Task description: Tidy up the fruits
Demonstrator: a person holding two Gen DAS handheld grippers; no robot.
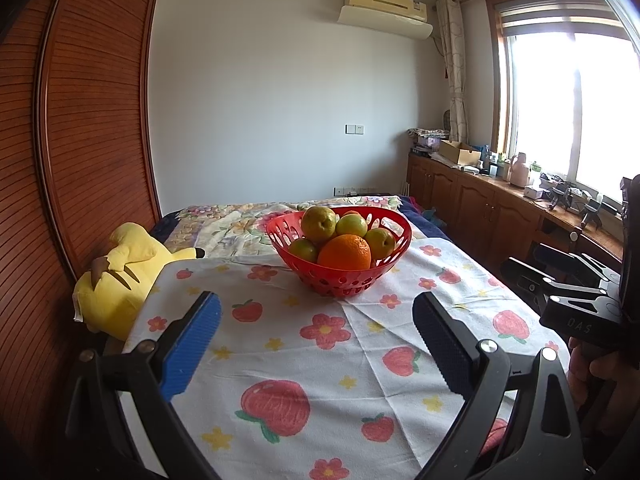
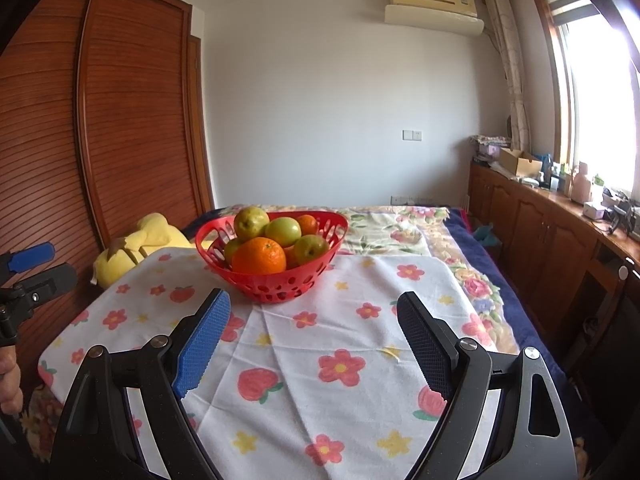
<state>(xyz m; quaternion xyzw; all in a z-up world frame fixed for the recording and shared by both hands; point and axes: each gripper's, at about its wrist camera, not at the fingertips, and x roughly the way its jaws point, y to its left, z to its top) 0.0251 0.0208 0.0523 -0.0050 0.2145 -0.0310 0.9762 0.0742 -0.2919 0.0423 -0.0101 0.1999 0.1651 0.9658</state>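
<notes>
A red plastic basket (image 1: 340,280) (image 2: 276,288) stands on a white cloth printed with strawberries and flowers. It holds a large orange (image 1: 345,254) (image 2: 259,256) at the front and several green-yellow fruits (image 1: 319,222) (image 2: 283,231) behind it. My left gripper (image 1: 318,312) is open over the cloth, short of the basket, with nothing between its fingers. My right gripper (image 2: 314,312) is open too, just in front of the basket and empty. The right gripper's body (image 1: 576,300) shows at the left wrist view's right edge, the left gripper's fingers (image 2: 32,258) at the right wrist view's left edge.
A yellow plush toy (image 1: 120,276) (image 2: 136,248) lies left of the cloth against a wooden slatted wardrobe (image 1: 80,140). A floral bedspread (image 2: 400,224) stretches behind the basket. Low wooden cabinets (image 2: 540,232) with clutter run along the window wall at right.
</notes>
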